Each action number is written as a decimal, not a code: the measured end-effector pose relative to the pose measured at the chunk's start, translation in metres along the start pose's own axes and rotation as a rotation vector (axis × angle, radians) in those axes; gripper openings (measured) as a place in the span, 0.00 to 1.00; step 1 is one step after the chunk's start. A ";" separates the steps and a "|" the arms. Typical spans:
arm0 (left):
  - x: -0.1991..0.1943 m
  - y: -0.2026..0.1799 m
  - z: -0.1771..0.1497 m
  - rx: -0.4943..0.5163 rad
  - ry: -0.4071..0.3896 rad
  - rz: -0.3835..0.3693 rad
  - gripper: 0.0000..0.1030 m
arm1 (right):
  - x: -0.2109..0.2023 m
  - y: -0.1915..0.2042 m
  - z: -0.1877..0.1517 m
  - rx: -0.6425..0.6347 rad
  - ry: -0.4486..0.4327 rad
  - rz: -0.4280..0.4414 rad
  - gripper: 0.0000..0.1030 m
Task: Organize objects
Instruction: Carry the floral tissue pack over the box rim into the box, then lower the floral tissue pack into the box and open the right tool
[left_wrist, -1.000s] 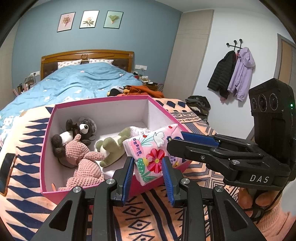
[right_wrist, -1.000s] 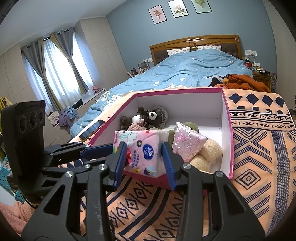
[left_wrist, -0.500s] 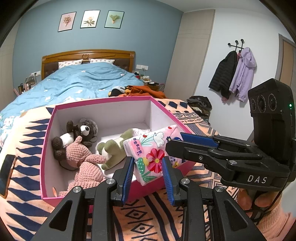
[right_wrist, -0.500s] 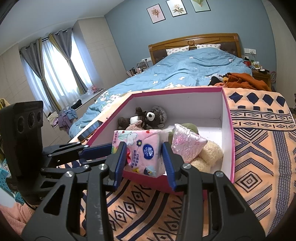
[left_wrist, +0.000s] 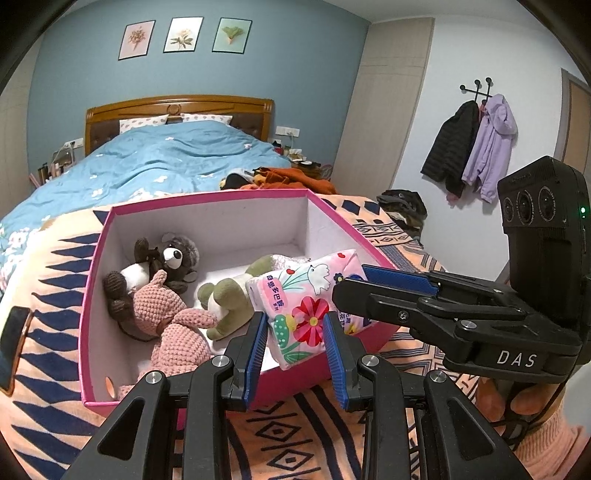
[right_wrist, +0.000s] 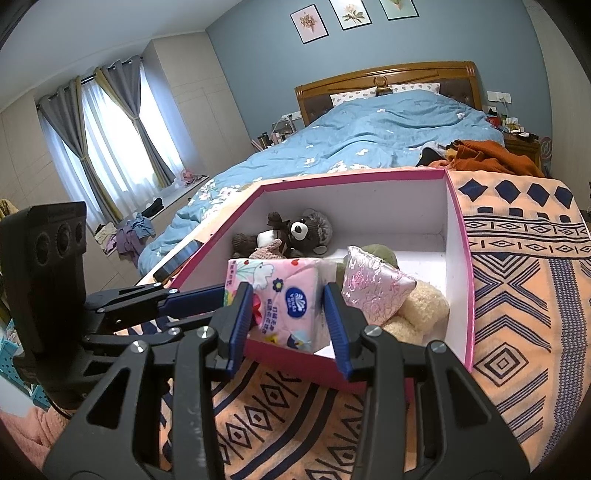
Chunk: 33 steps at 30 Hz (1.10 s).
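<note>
Pink floral tissue pack (left_wrist: 308, 306): a soft plastic-wrapped packet printed with a white bird and red flower, tilted over the near right corner of the box. Its lower end dips behind the box's front wall in the right wrist view, so what it rests on cannot be made out.

Left gripper (left_wrist: 295, 354): its blue-padded fingers stand either side of the pack's lower corner with a visible gap on both sides; released, not gripping.

Right gripper (right_wrist: 288, 325): its blue pads sit close on both flanks of the pack. The left pad overlaps the wrapper's edge, a sliver of space shows at the right pad; I cannot tell whether it is clenched on the pack.

Pink cardboard box with white inside (left_wrist: 207, 201): open-topped, lying on the orange and navy patterned blanket (right_wrist: 524, 295).

Brown and grey bear plush (left_wrist: 166, 258): at the back left of the box, partly covered by the pink knitted plush (left_wrist: 166, 314), whose lower body is cut off by the front wall.

Olive green plush (left_wrist: 229, 299): in the middle, its right half hidden behind the pack.

Shiny pink embossed pouch (right_wrist: 369, 288): leaning on a cream fuzzy plush (right_wrist: 421, 310), of which only a lump shows.

Dark phone (left_wrist: 13, 343): on the blanket left of the box, cut off by the lens edge.
</note>
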<state>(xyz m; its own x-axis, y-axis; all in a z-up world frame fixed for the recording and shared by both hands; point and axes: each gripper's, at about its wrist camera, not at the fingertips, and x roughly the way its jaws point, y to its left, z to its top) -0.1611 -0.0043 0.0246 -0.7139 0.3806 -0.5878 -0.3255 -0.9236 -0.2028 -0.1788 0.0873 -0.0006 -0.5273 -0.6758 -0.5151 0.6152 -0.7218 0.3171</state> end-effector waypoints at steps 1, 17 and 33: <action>0.001 0.001 0.000 0.000 0.001 0.002 0.30 | 0.001 0.000 0.000 0.000 0.000 0.000 0.41; 0.014 0.008 0.000 -0.011 0.031 0.024 0.29 | 0.020 -0.011 0.001 0.038 0.030 0.005 0.41; 0.032 0.019 -0.004 -0.035 0.069 0.045 0.31 | 0.042 -0.019 -0.004 0.064 0.072 -0.032 0.42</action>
<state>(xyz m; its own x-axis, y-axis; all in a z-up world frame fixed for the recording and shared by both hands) -0.1874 -0.0098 -0.0013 -0.6828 0.3354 -0.6491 -0.2708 -0.9413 -0.2016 -0.2100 0.0733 -0.0314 -0.5010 -0.6417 -0.5807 0.5589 -0.7522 0.3490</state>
